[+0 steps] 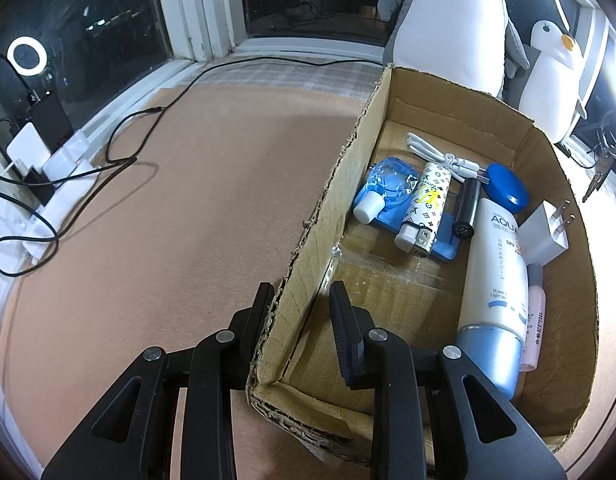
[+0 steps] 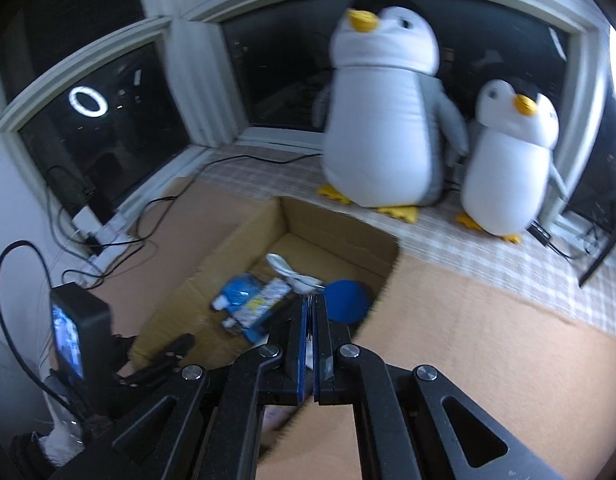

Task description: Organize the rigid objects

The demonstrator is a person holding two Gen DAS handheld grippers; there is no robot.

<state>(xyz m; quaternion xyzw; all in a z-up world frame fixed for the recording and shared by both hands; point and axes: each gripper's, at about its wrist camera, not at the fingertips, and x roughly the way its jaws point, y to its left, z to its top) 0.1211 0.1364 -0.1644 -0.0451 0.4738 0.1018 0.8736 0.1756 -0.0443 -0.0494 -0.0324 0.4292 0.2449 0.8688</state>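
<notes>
An open cardboard box (image 1: 339,184) sits on the tan mat. My left gripper (image 1: 300,300) straddles its left wall, one finger outside and one inside, with a gap between pads and cardboard. Inside lie a white sunscreen tube (image 1: 495,276), a patterned lighter (image 1: 425,204), a blue packaged item (image 1: 387,188), a black tube (image 1: 467,208), a blue round case (image 1: 505,186), a white cable (image 1: 435,156), a white plug adapter (image 1: 547,236) and a pink bottle (image 1: 533,320). My right gripper (image 2: 309,304) is shut and empty, raised above the box (image 2: 339,224).
Two plush penguins (image 2: 383,120) (image 2: 511,152) stand behind the box by the window. Black cables (image 1: 120,152) and a white power strip (image 1: 56,184) lie at the left edge of the mat. A ring light reflects in the window glass.
</notes>
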